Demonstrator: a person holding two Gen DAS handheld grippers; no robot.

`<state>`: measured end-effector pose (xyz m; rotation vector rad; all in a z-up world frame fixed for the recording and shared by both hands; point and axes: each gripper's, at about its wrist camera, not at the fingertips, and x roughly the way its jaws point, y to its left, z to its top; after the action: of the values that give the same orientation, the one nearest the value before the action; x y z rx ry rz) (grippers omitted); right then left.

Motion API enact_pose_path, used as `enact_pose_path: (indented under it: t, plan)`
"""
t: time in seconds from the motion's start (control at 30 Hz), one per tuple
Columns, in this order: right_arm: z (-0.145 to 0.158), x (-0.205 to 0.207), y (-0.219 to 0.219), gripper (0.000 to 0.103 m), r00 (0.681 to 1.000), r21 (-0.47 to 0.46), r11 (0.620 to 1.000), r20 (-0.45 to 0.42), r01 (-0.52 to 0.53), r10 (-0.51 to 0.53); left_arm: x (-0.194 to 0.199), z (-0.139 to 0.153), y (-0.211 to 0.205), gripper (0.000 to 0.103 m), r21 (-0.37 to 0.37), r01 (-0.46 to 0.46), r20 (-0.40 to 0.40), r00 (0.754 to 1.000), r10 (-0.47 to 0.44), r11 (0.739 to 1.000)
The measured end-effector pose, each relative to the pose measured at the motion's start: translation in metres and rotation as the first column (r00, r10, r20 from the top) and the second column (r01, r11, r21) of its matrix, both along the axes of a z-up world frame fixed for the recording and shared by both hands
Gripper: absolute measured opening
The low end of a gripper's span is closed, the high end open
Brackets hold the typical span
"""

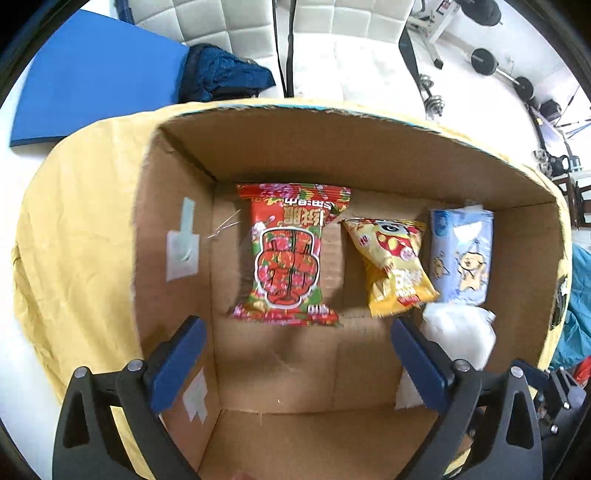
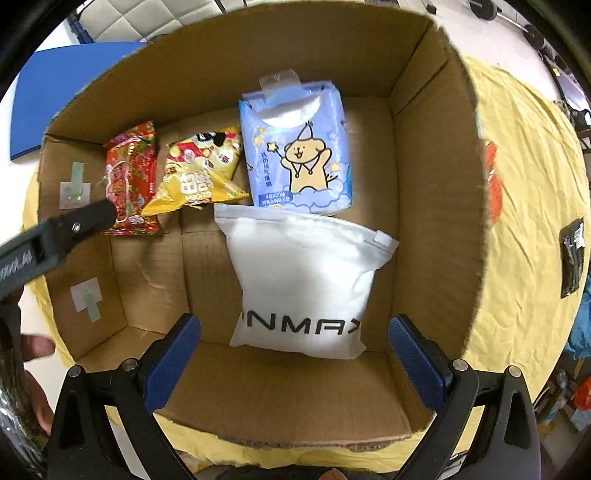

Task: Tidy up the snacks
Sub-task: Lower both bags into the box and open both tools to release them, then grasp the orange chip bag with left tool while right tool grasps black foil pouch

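Note:
An open cardboard box (image 1: 173,236) (image 2: 436,155) rests on a yellow cloth. Along its far wall lie a red snack packet (image 1: 291,254) (image 2: 129,177), a yellow snack packet (image 1: 391,266) (image 2: 199,173) and a light blue tissue pack with a cartoon bear (image 1: 461,254) (image 2: 299,151). A white zip pouch (image 2: 306,280) (image 1: 458,336) lies nearer, in front of the tissue pack. My left gripper (image 1: 295,354) hangs open above the box floor, just short of the red packet. My right gripper (image 2: 295,350) is open over the pouch's near edge. Neither holds anything.
The yellow cloth (image 2: 528,221) holds a small black packet (image 2: 572,254) and something orange (image 2: 493,181) right of the box. A blue mat (image 1: 92,74), dark blue fabric (image 1: 221,74) and a white quilted chair (image 1: 236,22) lie beyond. Dumbbells (image 1: 517,77) are far right.

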<state>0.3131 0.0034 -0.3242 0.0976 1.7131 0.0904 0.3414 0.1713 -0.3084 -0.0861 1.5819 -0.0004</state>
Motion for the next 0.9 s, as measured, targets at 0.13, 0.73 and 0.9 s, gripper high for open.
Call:
enact_pose_path:
  t: [0.13, 0.73, 0.9]
  plan:
    - [0.019, -0.006, -0.001, 0.103, 0.999, -0.004, 1.000, 0.046, -0.020, 0.021, -0.016, 0.019, -0.005, 0.103, 0.004, -0.003, 0.060, 0.998, 0.003, 1.000]
    - [0.100, -0.081, -0.007, 0.103, 0.961, -0.005, 0.996, 0.261, -0.088, 0.086, -0.117, 0.112, -0.023, 0.103, -0.020, -0.021, 0.267, 0.963, 0.026, 1.000]
    - [0.122, -0.097, -0.017, 0.103, 0.949, 0.022, 0.996, 0.307, -0.088, 0.077, -0.134, 0.133, -0.030, 0.103, -0.017, -0.031, 0.313, 0.949, 0.035, 0.999]
